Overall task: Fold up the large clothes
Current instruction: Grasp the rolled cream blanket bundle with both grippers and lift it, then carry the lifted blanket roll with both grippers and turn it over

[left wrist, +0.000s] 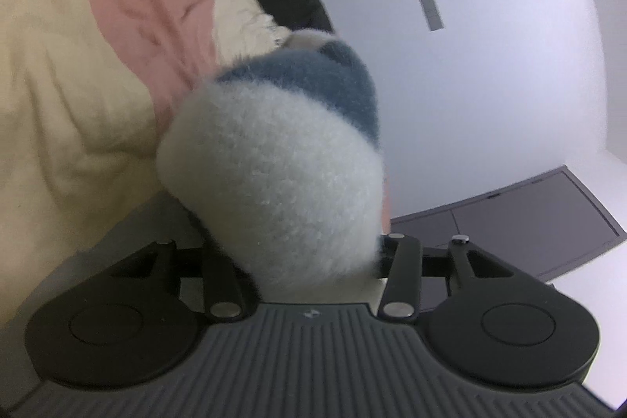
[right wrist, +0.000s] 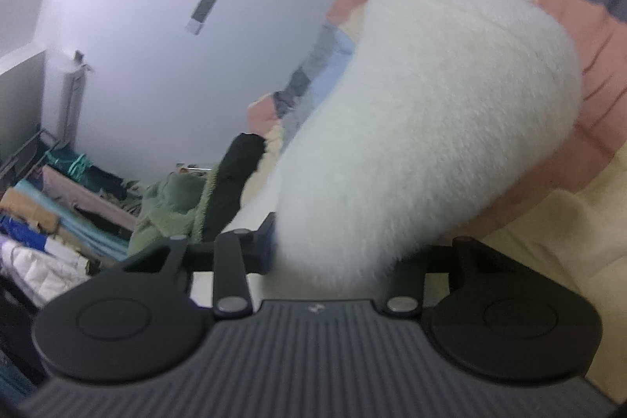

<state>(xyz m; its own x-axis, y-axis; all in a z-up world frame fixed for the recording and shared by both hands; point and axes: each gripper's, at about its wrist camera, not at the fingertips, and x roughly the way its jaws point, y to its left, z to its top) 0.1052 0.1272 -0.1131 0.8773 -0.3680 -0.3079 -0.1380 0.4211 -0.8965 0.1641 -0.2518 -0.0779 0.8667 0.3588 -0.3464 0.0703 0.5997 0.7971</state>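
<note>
Here, only the left view shows a blue patch on the fluffy white garment (left wrist: 274, 167), while only the right view shows heaped clothes (right wrist: 78, 214) by a wall. The garment bulges out from between each gripper's fingers, hiding them. The left gripper (left wrist: 309, 261) and right gripper (right wrist: 333, 261) both appear clamped on it, above a yellow-and-pink bedspread (left wrist: 58, 85).
</note>
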